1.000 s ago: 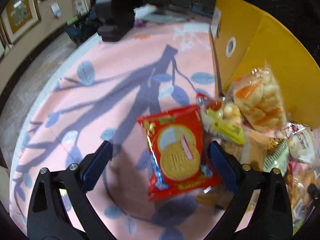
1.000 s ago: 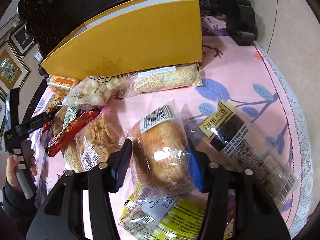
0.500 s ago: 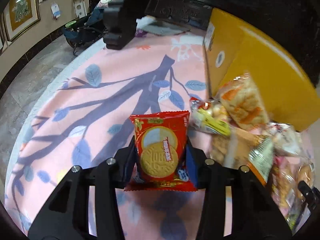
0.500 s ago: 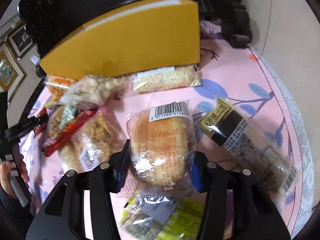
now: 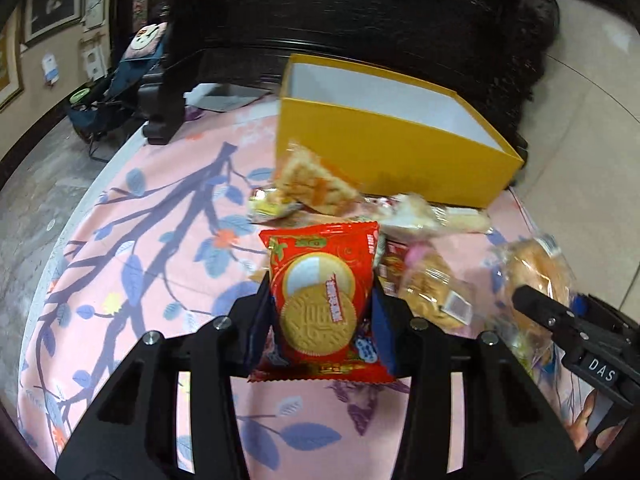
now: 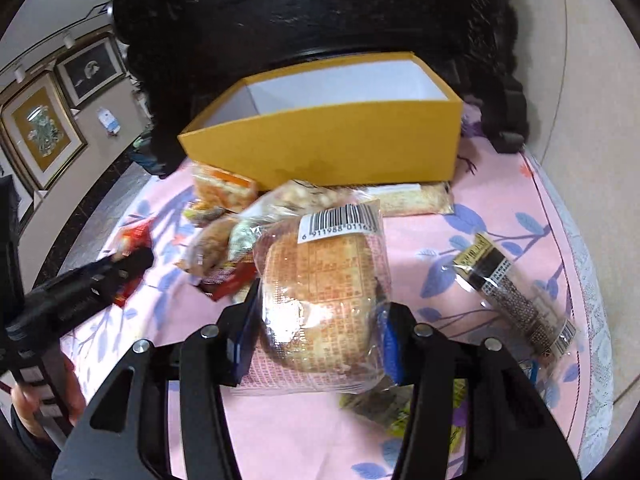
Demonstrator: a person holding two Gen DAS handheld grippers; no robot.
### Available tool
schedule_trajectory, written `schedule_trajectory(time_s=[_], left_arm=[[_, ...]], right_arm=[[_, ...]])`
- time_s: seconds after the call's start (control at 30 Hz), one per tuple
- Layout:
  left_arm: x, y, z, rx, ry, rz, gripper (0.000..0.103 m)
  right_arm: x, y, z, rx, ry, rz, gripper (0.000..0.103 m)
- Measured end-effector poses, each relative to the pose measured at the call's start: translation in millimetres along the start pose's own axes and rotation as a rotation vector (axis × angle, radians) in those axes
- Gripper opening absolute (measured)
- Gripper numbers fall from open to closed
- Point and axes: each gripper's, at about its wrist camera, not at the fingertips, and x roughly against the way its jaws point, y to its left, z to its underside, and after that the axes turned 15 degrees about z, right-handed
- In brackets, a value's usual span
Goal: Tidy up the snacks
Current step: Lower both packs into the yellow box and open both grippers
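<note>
The left gripper [image 5: 320,312] was clamped on the red biscuit packet [image 5: 322,304] — its long axis ran straight out along the fingers, top edge toward the yellow box [image 5: 384,148], bottom seam hanging at the jaw roots. The right gripper [image 6: 316,320] squeezed the clear-wrapped bread bun [image 6: 320,300], barcode end pointing at the box, held above the pink tablecloth [image 6: 460,240] — the bun bulged beyond the pads.

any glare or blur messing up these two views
Left wrist: the red biscuit packet is sharp, the snacks behind smear with motion blur. Right wrist: glare whitens the bread pack wrapper low on its left; the barcode stays readable. Both views bow at the edges.
</note>
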Motion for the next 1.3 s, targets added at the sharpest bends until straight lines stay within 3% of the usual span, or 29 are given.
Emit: schedule_trajectory(time_s=[0.27, 0.4, 0.67, 0.93, 1.0, 1.03, 1.07, 1.17, 1.3], left_arm=[[-5, -14, -1, -0.018, 0.028, 0.033, 0.045], [-16, -26, -18, -0.050, 0.053, 0.043, 0.045], [-61, -46, -127, -0.072, 0.061, 0.051, 0.045], [-99, -38, -194, -0.080, 0.043, -0.018, 0.045], [-111, -33, -209, -0.083, 0.039, -0.041, 0.060], [-115, -32, -213, -0.092, 0.046, -0.065, 0.091], [-118, -31, -217, -0.116, 0.047, -0.115, 0.099], [-111, -26, -206, -0.156, 0.047, -0.123, 0.099], [-84, -6, -173, -0.122, 0.049, -0.098, 0.099]], right_arm=[[-1, -1, -8, 0.003, 0.003, -0.003, 0.052], [-11, -3, -33, 0.017, 0.009, -0.003, 0.052], [-45, -11, -144, -0.023, -0.010, 0.049, 0.052], [-85, -23, -200, -0.095, -0.015, 0.050, 0.052], [-94, -29, -208, -0.130, -0.037, 0.034, 0.056], [-99, -31, -212, -0.134, -0.027, 0.052, 0.060], [-101, -33, -213, -0.134, -0.016, 0.065, 0.069], [-98, -44, -207, -0.125, 0.005, 0.051, 0.071], [-71, -61, -170, -0.091, 0.016, 0.041, 0.072]])
